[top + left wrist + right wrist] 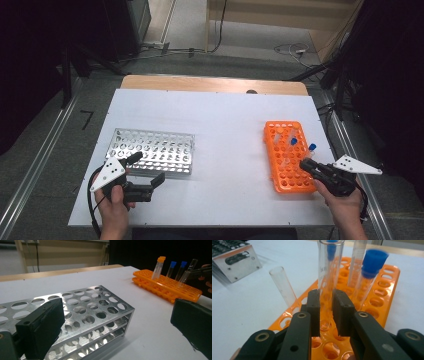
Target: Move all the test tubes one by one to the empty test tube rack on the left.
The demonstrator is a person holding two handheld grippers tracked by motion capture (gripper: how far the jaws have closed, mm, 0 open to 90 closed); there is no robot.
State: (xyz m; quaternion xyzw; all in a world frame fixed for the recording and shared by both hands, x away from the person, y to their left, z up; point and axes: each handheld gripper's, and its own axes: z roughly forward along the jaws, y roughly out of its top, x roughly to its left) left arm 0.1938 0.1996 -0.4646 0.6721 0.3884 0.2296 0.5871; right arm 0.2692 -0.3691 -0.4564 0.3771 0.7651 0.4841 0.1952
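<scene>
An orange tube rack (282, 177) lies at the table's right, and my right gripper (303, 164) reaches in at its near right corner. In the right gripper view that gripper (326, 307) is shut on a clear uncapped glass tube (329, 272) that stands upright in the rack (384, 290). A blue-capped tube (372, 267) stands just right of it, and another uncapped tube (283, 285) leans at the left. At the table's left is a silver metal rack (152, 150) with empty holes. My left gripper (147, 170) is open beside its near edge, nothing between its jaws.
In the left gripper view the metal rack (87, 307) sits close in front. Farther right the orange rack (160, 286) holds an orange-capped tube (158, 267) and two blue-capped ones (172, 265). White table surface (225, 130) separates the racks. The table edge runs near both hands.
</scene>
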